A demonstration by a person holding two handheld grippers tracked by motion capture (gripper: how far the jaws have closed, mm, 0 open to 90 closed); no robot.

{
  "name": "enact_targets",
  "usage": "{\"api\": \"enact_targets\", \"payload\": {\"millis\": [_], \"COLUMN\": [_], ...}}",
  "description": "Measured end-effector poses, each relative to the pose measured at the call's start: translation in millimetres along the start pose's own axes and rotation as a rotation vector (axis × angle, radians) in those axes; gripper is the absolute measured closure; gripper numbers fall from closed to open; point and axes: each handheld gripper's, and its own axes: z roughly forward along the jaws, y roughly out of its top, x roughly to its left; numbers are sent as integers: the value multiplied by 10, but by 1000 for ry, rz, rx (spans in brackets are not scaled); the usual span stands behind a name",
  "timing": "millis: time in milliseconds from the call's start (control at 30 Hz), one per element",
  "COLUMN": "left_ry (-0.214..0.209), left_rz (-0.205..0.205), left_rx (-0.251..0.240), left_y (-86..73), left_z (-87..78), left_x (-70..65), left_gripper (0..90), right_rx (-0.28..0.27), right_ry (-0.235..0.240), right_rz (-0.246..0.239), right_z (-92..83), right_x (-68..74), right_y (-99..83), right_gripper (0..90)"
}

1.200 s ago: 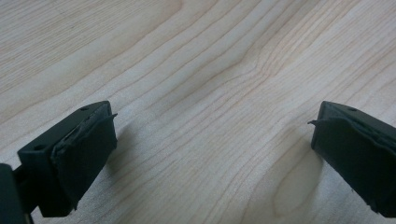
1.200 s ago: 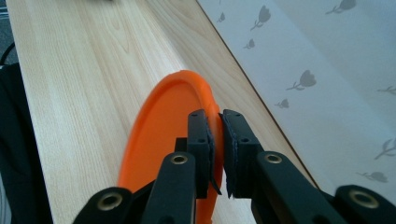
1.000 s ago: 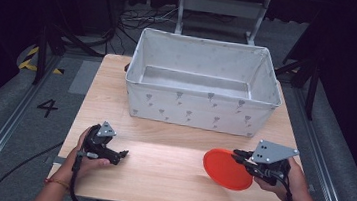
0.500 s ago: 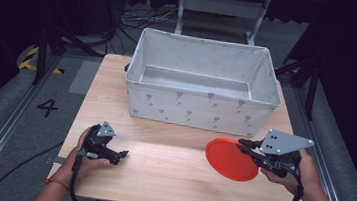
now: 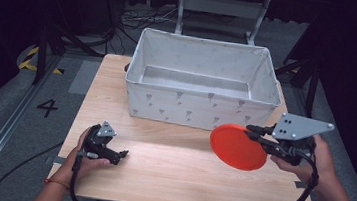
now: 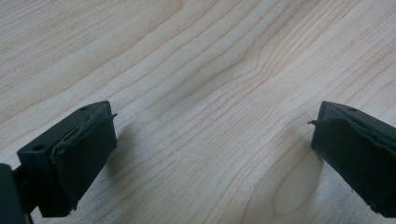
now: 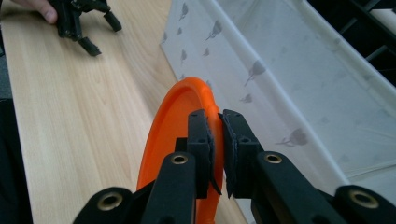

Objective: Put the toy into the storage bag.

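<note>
At the right of the high view the right gripper (image 5: pixel 255 133) pinches the rim of an orange plate (image 5: pixel 238 146) between its 2 nearly closed jaws, holding it above bare tabletop (image 5: pixel 178 181) just before the white fabric bin (image 5: pixel 200 81), whose near wall fills the centre. At lower left the left gripper (image 5: pixel 123 153) rests on the wood, jaws spread wide and holding nothing, well apart from the plate.

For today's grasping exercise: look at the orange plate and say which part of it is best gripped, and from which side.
Grip the thin rim of the orange plate, coming edge-on from the person's right. The plate is flat and wide, so only its edge fits between jaws; the right gripper already pinches the rim there, beside the white bin.
</note>
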Motion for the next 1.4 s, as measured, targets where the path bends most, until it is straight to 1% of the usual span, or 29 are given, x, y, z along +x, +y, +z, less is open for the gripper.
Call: {"api": "enact_targets", "payload": {"millis": [67,200,233,367,433,467,567,667,700,867,900,933,967,1033,1100,1167,1200,1233,1267,1400], "left_ry": [0,0,0,0,1,1,0,-1,1,1,1,0,0,1,0,0,0,0,0,-1], "left_rz": [1,1,1,1,2,2,1,0,1,1,1,0,0,1,1,1,1,2,0,1], "left_rx": [0,0,0,0,1,1,1,0,0,0,0,0,0,0,0,1,1,1,1,1], "left_y": [0,0,0,0,0,0,0,0,0,0,0,0,0,0,0,0,0,0,0,0], "left_z": [0,0,0,0,-1,-1,-1,0,0,0,0,0,0,-1,0,-1,-1,-1,-1,-1], "left_x": [1,1,1,1,1,1,1,0,1,0,0,0,0,1,1,1,1,1,0,1], "left_gripper": [4,4,4,4,4,4,4,4,4,4,4,4,4,4,4,4,4,4,4,4], "right_rx": [-8,-21,-21,-31,-38,-38,-38,-30,-30,-16,-16,-9,-9,-3,17,18,18,13,13,5], "right_ry": [-14,-22,-22,-40,-44,-44,-57,-79,-78,-93,-93,-96,-96,-100,-115,-124,-124,-122,-122,-125], "right_rz": [-7,-14,-14,-11,-7,-7,-3,-2,2,5,5,14,14,17,16,23,23,27,27,47], "right_z": [-52,-151,-151,-224,-243,-243,-257,-261,-260,-198,-198,-163,-163,-126,-81,-41,-41,2,2,113], "right_x": [-39,-131,-131,-256,-314,-314,-406,-516,-550,-744,-744,-821,-821,-896,-970,-1057,-1057,-1128,-1128,-1271], "right_y": [74,222,222,368,415,415,491,585,609,717,717,740,740,766,809,852,852,879,879,885], "right_gripper": [824,825,825,825,824,824,824,825,824,824,824,825,825,825,824,824,824,825,825,824]}}
